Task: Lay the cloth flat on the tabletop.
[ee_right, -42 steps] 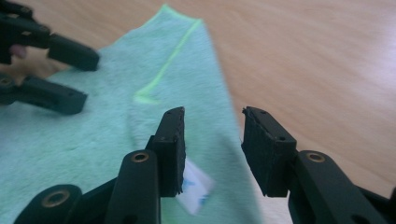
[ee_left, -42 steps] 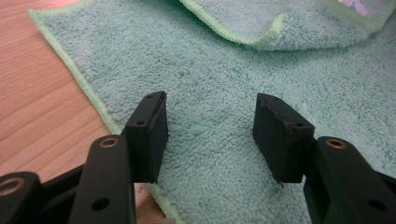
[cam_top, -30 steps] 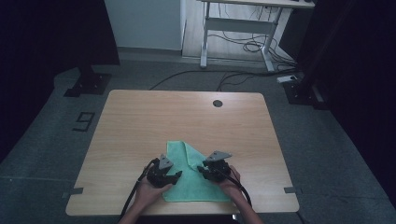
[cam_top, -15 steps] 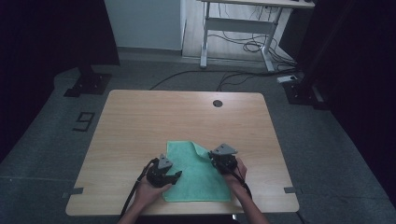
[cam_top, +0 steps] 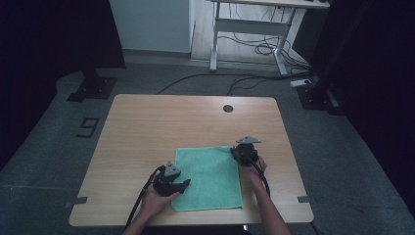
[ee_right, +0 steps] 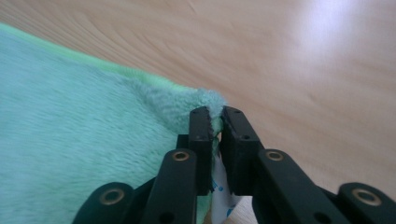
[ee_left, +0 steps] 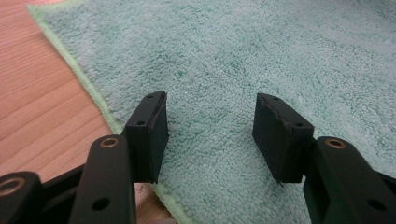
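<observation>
A green towel (cam_top: pixel 210 176) lies spread flat on the front half of the wooden table (cam_top: pixel 171 117). My left gripper (cam_top: pixel 185 183) rests at the towel's left edge, open, with bare towel (ee_left: pixel 233 70) between its pads (ee_left: pixel 212 105). My right gripper (cam_top: pixel 235 148) is at the far right corner of the towel. Its jaws have just been opening a little, and the corner of the towel (ee_right: pixel 70 140) is still pinched between the pads (ee_right: pixel 215 112). A white label hangs below that corner.
A round cable hole (cam_top: pixel 228 108) sits near the table's far edge. On the floor beyond stand a metal desk frame (cam_top: pixel 249 29) with cables and a black stand base (cam_top: pixel 93 88). The table's front edge lies just behind both hands.
My right gripper has moved away and to the right with the towel's corner, pulling the folded part out flat. My left gripper has kept still.
</observation>
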### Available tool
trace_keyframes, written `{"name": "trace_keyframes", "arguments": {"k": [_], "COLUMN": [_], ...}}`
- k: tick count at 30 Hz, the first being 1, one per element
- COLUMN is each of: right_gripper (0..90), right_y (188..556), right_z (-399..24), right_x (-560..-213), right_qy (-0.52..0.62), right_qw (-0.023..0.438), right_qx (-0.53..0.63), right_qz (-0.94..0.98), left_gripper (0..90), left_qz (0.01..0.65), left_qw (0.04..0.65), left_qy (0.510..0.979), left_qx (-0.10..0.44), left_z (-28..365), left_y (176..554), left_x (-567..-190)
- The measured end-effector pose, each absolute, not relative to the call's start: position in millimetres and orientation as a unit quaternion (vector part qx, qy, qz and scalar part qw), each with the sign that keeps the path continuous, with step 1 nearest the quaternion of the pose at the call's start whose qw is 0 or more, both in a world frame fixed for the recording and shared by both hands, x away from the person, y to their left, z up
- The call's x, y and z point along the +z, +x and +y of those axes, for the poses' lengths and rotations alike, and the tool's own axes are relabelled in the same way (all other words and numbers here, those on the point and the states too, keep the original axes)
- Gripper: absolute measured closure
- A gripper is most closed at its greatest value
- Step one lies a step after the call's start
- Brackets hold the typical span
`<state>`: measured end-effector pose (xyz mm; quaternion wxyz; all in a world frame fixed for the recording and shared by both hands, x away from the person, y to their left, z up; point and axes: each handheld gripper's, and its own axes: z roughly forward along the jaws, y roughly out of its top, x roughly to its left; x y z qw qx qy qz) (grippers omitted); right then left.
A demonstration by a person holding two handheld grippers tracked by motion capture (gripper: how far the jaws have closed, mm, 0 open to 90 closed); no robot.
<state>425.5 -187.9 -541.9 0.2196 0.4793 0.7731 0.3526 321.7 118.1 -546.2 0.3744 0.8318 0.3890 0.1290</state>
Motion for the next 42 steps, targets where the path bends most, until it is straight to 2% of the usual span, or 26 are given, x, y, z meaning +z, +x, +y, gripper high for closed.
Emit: {"name": "trace_keyframes", "arguments": {"k": [12,20,28,33,42], "right_gripper": [65.5,64.4,62.3,60.3,63.8], "right_y": [421.4,410.9,423.1,420.0,424.3], "right_z": [-195.0,-185.7,-187.9,-186.9,-164.2], "right_x": [-537.3,-521.3,-529.4,-525.0,-528.1], "right_qy": [0.506,0.481,0.505,0.509,0.48], "right_qw": [0.237,0.263,0.243,0.252,0.253], "right_qx": [0.354,0.386,0.357,0.366,0.361], "right_qz": [0.751,0.741,0.747,0.737,0.759], "left_gripper": [45.6,45.5,45.5,45.5,45.5], "left_qz": [0.389,0.39,0.391,0.39,0.39], "left_qw": [0.373,0.373,0.374,0.373,0.37], "left_qy": [0.832,0.831,0.831,0.831,0.832], "left_qx": [0.13,0.132,0.13,0.131,0.135], "left_z": [117.9,117.1,117.6,117.3,116.3], "left_y": [321.5,321.1,321.4,321.3,320.5], "left_x": [-546.2,-546.2,-546.2,-546.3,-546.2]}}
